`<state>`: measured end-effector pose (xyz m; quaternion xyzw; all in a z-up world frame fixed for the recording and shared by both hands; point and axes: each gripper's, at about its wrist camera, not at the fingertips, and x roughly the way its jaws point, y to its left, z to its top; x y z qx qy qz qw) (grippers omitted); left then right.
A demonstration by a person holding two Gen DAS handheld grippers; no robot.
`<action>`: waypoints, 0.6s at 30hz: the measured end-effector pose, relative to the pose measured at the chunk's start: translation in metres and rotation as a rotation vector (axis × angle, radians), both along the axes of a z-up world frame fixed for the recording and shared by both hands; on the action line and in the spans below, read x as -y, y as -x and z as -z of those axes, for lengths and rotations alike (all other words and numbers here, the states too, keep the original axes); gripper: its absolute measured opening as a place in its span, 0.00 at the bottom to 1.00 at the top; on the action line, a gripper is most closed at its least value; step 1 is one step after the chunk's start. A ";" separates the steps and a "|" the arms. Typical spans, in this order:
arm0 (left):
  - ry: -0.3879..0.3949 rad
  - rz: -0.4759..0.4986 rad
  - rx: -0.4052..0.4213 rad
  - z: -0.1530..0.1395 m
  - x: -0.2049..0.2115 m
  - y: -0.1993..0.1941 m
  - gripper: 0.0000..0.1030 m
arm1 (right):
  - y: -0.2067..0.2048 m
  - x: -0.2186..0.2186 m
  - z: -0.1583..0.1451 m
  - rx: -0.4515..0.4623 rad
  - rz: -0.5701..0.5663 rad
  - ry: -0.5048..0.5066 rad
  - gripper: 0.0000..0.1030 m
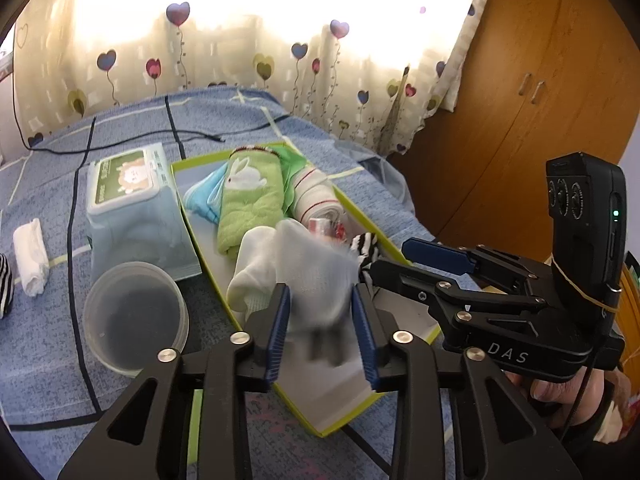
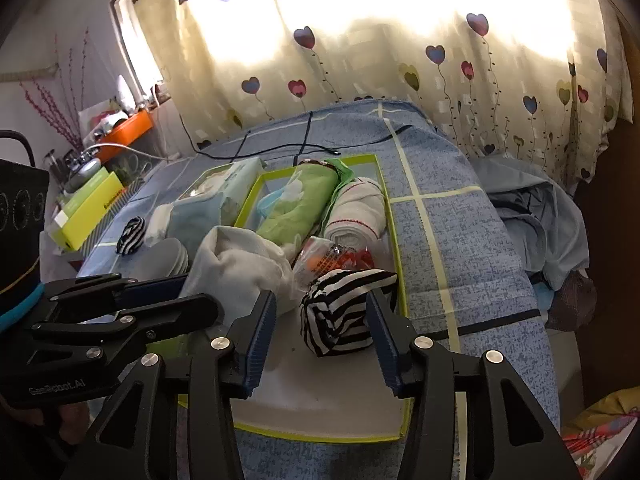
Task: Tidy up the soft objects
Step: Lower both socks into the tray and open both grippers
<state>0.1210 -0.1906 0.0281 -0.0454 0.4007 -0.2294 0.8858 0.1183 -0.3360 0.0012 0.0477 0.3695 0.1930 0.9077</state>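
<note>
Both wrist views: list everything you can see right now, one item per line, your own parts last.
Shallow cardboard box: 1, lime-green rim, on blue bedspread.
Rabbit-print towel: 1, green, in box.
Rolled cloth: 1, white with red stripes, in box.
White socks: cannot tell the count, near box end.
Striped sock rolls: 2, black-white, one in box, one outside.
Wet-wipes pack: 1, pale blue, beside box.
Plastic tub: 1, clear, on bedspread.
Left gripper: open.
Right gripper: open.
</note>
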 end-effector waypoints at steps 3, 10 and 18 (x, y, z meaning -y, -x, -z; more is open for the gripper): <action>0.004 -0.005 0.019 -0.005 -0.002 0.004 0.37 | 0.005 -0.001 -0.005 0.013 0.003 0.003 0.48; 0.024 -0.018 0.037 -0.012 -0.013 0.012 0.37 | 0.017 -0.007 -0.015 0.037 -0.001 0.020 0.49; 0.041 -0.026 0.079 -0.022 -0.024 0.027 0.37 | 0.031 -0.020 -0.030 0.071 -0.012 0.039 0.50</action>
